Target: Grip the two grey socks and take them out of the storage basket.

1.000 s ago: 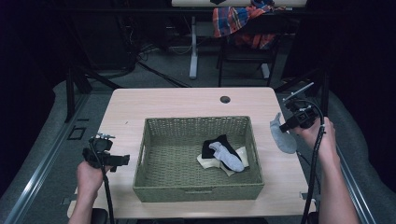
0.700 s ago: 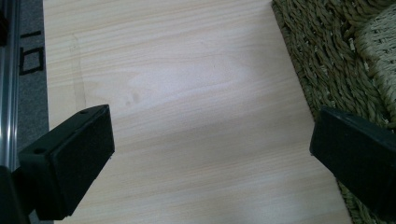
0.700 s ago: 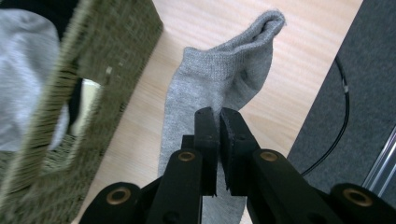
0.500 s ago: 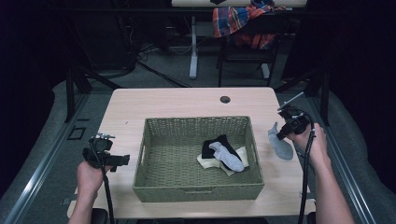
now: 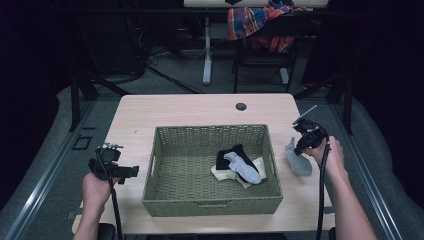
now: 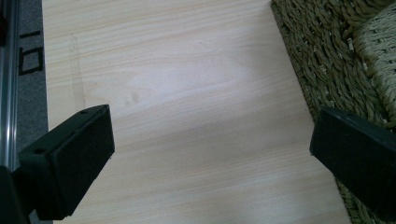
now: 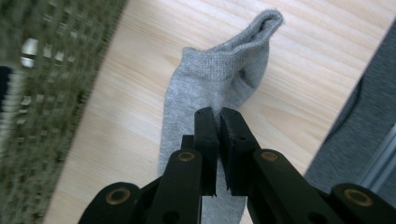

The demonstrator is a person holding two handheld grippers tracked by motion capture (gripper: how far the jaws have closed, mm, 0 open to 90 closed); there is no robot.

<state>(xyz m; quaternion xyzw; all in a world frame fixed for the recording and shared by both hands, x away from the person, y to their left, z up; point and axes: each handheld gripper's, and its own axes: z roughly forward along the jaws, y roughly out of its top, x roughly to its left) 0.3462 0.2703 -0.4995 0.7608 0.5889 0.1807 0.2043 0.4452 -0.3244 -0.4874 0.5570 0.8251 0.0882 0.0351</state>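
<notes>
Light wood table (image 5: 165, 117), small dark hole (image 5: 241, 106) near far edge. Green wicker basket (image 5: 160, 175) sits centre-front; inside, a heap of socks (image 5: 239, 165): black, grey, cream. Grey sock (image 5: 298, 159) lies on bare wood just right of basket, btwn basket & table's right edge. Right gripper (image 7: 218, 122) clenched on that sock, jaws nearly touching w/ fabric pinched btwn them. Left gripper (image 6: 210, 154) released, jaws wide apart over bare wood, one jaw beside basket wall. Room dark; grey floor (image 5: 60, 150), cables and stand legs behind table, plaid cloth (image 5: 250, 20) draped at back.
</notes>
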